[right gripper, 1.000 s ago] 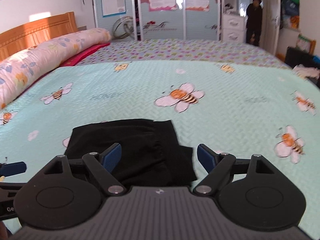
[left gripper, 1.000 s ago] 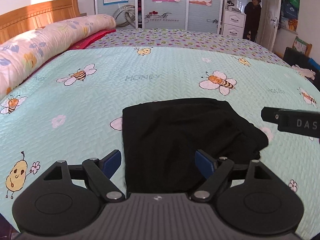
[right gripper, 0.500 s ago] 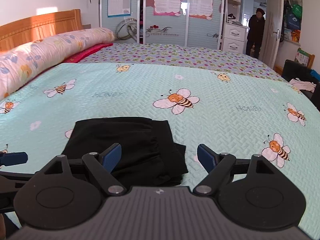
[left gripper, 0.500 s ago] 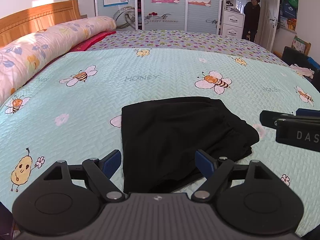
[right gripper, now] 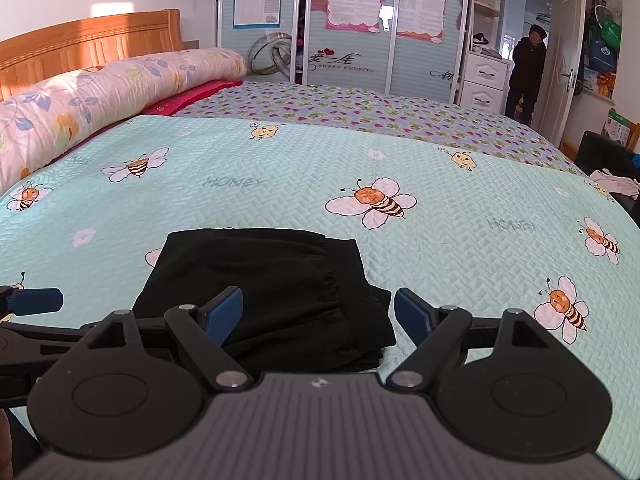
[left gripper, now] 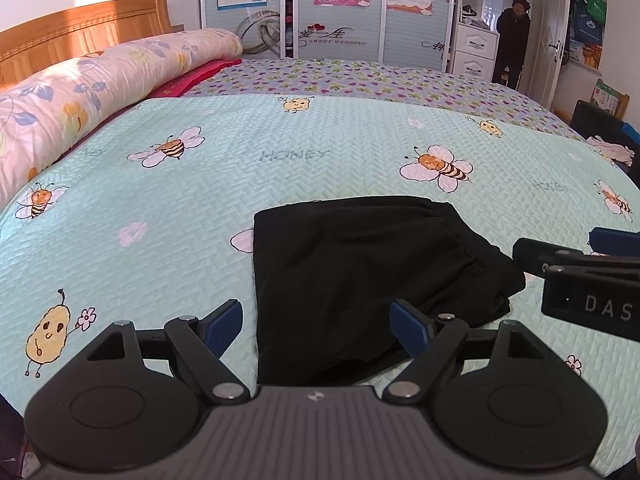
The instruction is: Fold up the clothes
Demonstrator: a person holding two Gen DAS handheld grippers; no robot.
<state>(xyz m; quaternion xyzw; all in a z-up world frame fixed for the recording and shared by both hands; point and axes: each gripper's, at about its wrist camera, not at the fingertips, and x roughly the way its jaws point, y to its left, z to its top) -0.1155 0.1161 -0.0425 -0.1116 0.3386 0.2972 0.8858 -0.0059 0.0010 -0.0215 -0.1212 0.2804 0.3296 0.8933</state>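
A black garment [left gripper: 360, 272] lies folded into a compact rectangle on the mint bee-print bedspread [left gripper: 280, 152], layers stacked at its right edge. My left gripper [left gripper: 318, 322] hovers open over its near-left part, nothing between the blue pads [left gripper: 224, 322]. In the right wrist view the same garment [right gripper: 272, 280] lies just ahead, and my right gripper [right gripper: 318, 314] stands open above its near-right corner, holding nothing. The right gripper's black body [left gripper: 580, 276] shows at the left view's right edge; the left gripper's finger [right gripper: 34, 302] shows at the right view's left edge.
A long floral pillow [left gripper: 92, 88] and wooden headboard [left gripper: 80, 32] run along the left. A purple-flowered sheet [left gripper: 360, 76] covers the far bed. A wardrobe [left gripper: 340, 4] stands behind, with a person [left gripper: 514, 36] in the doorway at the back right. White cloth [right gripper: 612, 184] lies off the right edge.
Both grippers have drawn back and lifted slightly, so the garment sits lower and further ahead. The garment lies still. Both stay open.
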